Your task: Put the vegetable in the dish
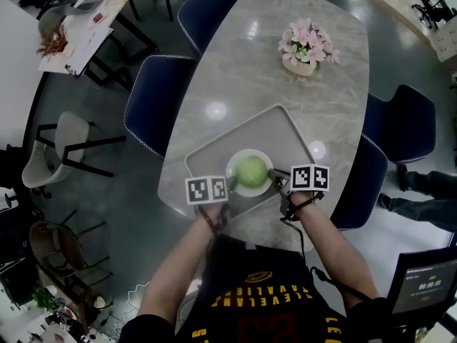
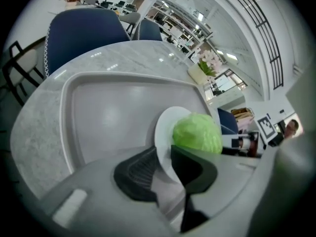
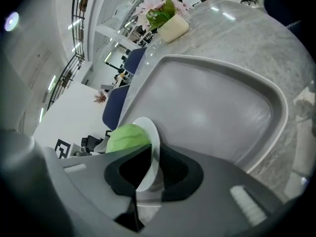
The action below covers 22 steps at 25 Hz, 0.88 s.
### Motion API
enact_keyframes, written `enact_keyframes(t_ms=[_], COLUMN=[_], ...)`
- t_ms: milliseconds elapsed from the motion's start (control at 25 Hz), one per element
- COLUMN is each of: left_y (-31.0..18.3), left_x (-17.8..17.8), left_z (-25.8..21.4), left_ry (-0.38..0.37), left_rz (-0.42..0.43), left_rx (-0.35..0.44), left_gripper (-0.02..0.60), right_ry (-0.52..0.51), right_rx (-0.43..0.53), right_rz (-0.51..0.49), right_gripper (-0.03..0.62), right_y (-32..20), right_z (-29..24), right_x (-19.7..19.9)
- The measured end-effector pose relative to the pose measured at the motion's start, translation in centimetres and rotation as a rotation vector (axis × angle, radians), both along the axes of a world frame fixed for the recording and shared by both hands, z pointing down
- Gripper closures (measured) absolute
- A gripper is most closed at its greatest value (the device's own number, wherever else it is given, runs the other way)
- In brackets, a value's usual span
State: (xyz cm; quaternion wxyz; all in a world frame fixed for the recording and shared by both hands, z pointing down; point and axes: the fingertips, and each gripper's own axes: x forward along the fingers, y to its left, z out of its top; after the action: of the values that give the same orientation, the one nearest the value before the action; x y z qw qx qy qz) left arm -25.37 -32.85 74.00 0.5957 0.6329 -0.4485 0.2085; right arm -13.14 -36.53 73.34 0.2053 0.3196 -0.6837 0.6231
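A green cabbage [image 1: 250, 171] lies in a white dish [image 1: 232, 168] on the near part of a grey tray [image 1: 275, 131]. My left gripper [image 1: 230, 186] is at the dish's left rim and my right gripper [image 1: 275, 179] at its right rim. In the left gripper view the jaws [image 2: 165, 164] are shut on the thin rim of the dish [image 2: 165, 127], with the cabbage [image 2: 197, 132] just beyond. In the right gripper view the dish rim [image 3: 152, 132] stands between the jaws of the gripper [image 3: 150, 169], which look slightly parted; the cabbage [image 3: 126, 137] sits behind it.
The tray lies on a grey marble table [image 1: 285, 20] near its front edge. A pot of pink flowers [image 1: 307, 48] stands at the far end. Blue chairs [image 1: 153, 102] [image 1: 400, 123] flank the table on both sides.
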Motion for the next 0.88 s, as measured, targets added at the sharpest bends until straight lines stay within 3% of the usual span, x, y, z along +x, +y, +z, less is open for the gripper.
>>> enact_keyframes(t_ms=[160, 320, 880], left_y=[0.1, 0.1, 1.6], left_x=[-0.1, -0.2, -1.3], left_z=[0.0, 0.1, -1.3], left_ry=[-0.013, -0.018, -0.033], left_rz=[0.011, -0.001, -0.012], left_rx=[0.002, 0.020, 0.089], left_gripper=[0.497, 0.509, 0.541], right_ry=[0.084, 0.155, 0.192], right_rx=[0.022, 0.078, 0.172], right_rz=[-0.067, -0.072, -0.012], right_gripper=[0.534, 0.537, 0.569], right_y=[0.4, 0.1, 0.4], right_z=[0.3, 0.2, -1.6], right_x=[0.0, 0.9, 2.1])
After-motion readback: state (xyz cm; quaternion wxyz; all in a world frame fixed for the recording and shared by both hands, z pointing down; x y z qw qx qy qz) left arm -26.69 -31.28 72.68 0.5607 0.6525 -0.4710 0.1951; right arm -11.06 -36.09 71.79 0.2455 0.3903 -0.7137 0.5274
